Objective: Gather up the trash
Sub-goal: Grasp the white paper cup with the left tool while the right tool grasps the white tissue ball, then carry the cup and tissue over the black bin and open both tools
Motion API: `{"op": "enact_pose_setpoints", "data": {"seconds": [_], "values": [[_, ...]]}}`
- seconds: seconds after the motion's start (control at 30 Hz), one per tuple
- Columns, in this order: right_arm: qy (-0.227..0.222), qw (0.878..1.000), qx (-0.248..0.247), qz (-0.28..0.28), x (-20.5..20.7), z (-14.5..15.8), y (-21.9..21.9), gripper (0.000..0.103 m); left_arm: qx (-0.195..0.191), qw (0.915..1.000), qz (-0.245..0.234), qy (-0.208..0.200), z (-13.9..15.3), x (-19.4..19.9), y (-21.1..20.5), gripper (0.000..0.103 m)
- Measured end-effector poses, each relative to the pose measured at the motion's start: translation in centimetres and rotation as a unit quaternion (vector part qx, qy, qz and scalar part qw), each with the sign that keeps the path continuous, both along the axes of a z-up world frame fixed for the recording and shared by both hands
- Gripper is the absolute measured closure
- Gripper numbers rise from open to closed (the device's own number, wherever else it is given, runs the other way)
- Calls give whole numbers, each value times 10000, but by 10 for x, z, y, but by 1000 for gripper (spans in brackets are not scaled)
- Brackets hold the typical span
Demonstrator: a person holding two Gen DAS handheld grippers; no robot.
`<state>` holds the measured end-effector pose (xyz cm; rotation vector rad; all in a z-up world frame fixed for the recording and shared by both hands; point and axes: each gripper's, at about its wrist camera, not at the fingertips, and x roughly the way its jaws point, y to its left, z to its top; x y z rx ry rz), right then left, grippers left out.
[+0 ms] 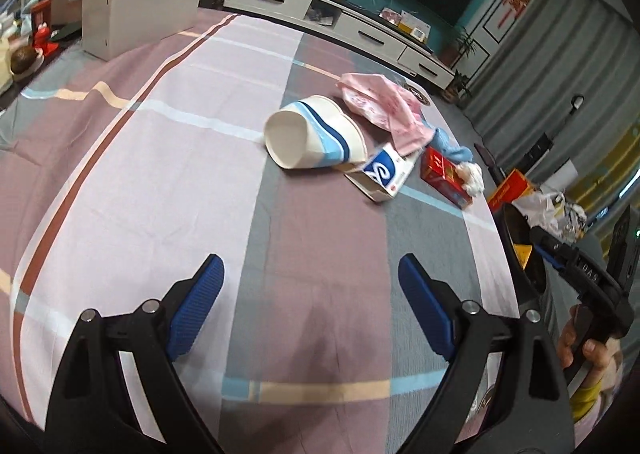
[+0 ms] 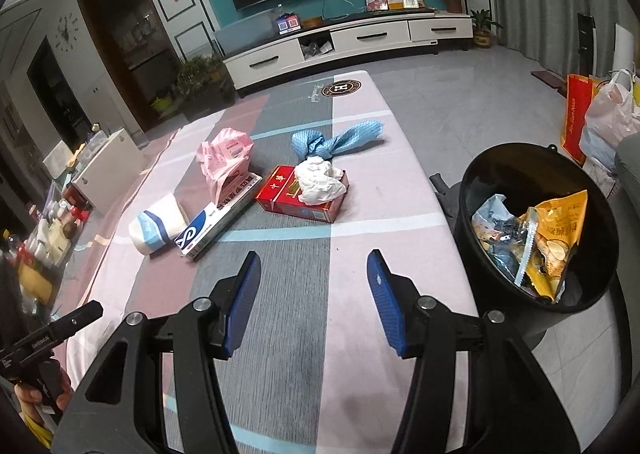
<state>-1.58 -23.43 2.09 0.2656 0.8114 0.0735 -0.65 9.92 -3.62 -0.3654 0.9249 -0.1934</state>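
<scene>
Trash lies on a striped cloth-covered table (image 1: 160, 182) (image 2: 360, 254). A tipped white paper cup (image 1: 312, 134) (image 2: 158, 228) with blue bands rests against a white-blue box (image 1: 384, 174) (image 2: 218, 222). Beside them lie a pink wrapper (image 1: 384, 102) (image 2: 224, 158), a red box (image 1: 444, 176) (image 2: 296, 198) with a crumpled white tissue (image 2: 322, 178) on it, and a blue cloth (image 2: 336, 140). My left gripper (image 1: 310, 306) hangs open over bare cloth, short of the cup. My right gripper (image 2: 312, 298) is also open and empty, short of the red box. A black bin (image 2: 536, 230) holding wrappers stands at the table's right.
A white box (image 1: 136, 10) and clutter sit at the table's far left. A TV cabinet (image 2: 360, 42) lines the back wall. Red and plastic bags (image 2: 600, 122) stand on the floor behind the bin. A hand (image 1: 588, 350) holds the other gripper at the right edge.
</scene>
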Motion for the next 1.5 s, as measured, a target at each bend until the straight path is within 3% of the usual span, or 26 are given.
{"op": "enact_pose_setpoints", "data": {"seconds": [0.13, 0.53, 0.7, 0.9, 1.0, 1.07, 1.17, 1.5], "values": [[-2, 10000, -55, 47, 17, -4, 6, 48, -306, 9994, 185, -20, -4, 25, 11, 14], [-93, 9989, -449, 88, 86, -12, 19, 48, -473, 9970, 573, -230, -13, 114, 18, 14], [65, 9974, -716, 79, 109, -28, 23, 48, -273, 9981, 515, -205, -22, 131, 12, 16], [154, 9968, -784, 97, 124, -40, 30, 48, -170, 9993, 327, -67, -31, 135, 6, 49], [160, 9965, -810, 147, 126, -44, 34, 51, -130, 9996, 222, -100, -29, 133, 2, 53], [212, 9956, -886, 220, 126, -46, 39, 67, -129, 9996, 207, -121, -28, 129, 1, 56], [187, 9948, -949, 310, 123, -47, 43, 75, -111, 9996, 213, -173, -24, 123, 2, 58], [-156, 9975, -606, 325, 81, -19, 38, 77, 12, 9978, 388, -537, 1, 95, 10, 58]]}}
